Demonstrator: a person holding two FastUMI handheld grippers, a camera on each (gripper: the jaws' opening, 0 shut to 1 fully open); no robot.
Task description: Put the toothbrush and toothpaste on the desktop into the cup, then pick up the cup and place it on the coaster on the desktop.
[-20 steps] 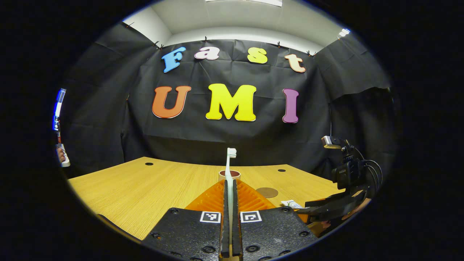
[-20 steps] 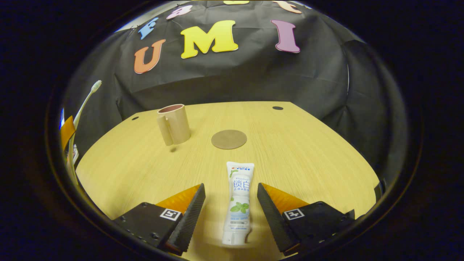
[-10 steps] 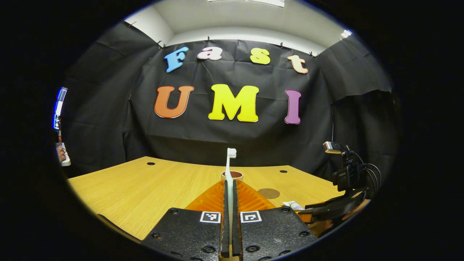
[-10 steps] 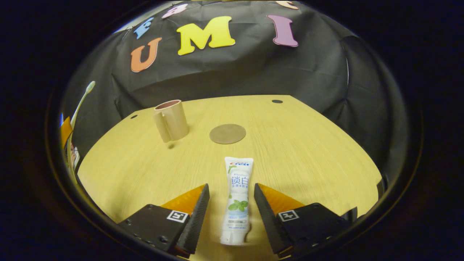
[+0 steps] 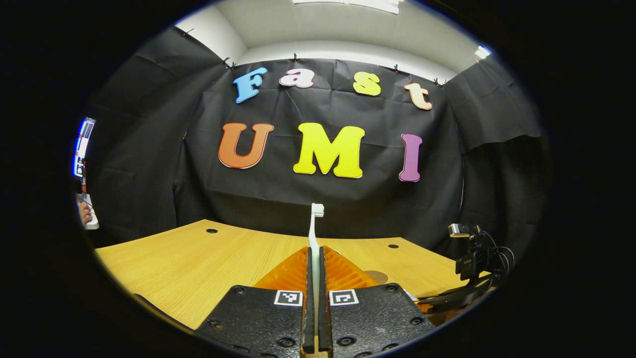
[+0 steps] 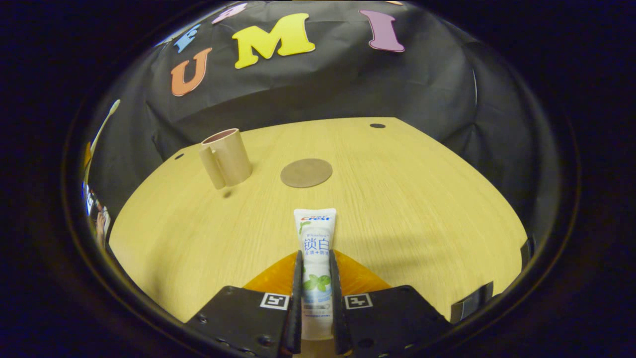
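Holding my left gripper (image 5: 314,258) level, clamped on the upright toothbrush (image 5: 315,226); my right gripper (image 6: 315,268) pinches the toothpaste (image 6: 316,258), seemingly still on the desk (image 6: 407,199).

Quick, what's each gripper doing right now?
Left gripper: closed on the toothbrush, which stands upright between its fingers.
Right gripper: closed on the toothpaste, fingers pressing both sides.

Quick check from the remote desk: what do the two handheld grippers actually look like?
Both match: the left gripper and the right gripper have black bolted plates with square black-and-white tags, orange ribbed panels and narrow black fingers. The right's body carries looped black cables.
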